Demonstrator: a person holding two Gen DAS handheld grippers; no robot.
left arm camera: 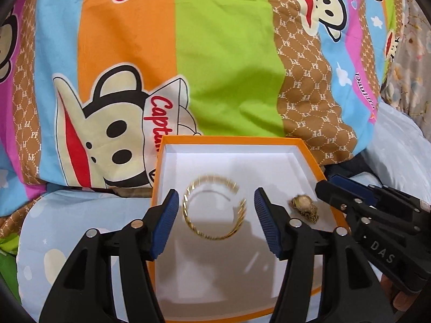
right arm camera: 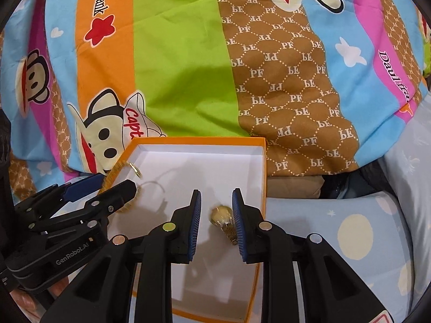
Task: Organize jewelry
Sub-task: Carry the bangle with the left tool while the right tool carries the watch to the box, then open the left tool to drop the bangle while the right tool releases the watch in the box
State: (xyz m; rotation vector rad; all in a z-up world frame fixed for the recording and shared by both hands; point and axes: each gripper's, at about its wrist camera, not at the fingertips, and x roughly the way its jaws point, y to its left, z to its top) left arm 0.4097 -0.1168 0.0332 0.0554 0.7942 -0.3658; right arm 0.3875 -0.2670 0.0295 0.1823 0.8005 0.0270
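My left claw (left arm camera: 216, 224) spread wide over gold bangle (left arm camera: 214, 210), blurry, not touching pads, inside orange box (left arm camera: 309, 156). Right claw (right arm camera: 216, 224) parted around small gold ring piece (right arm camera: 225, 222), right pad close, can't tell if touching. Box sits on bed, monkey-print quilt (left arm camera: 221, 53) bunched right behind, pale blue pillow (right arm camera: 350, 231) beside.

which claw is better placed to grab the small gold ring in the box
Right claw, probably: the ring lies between its open fingers, by the right one. The left claw straddles the gold bangle.
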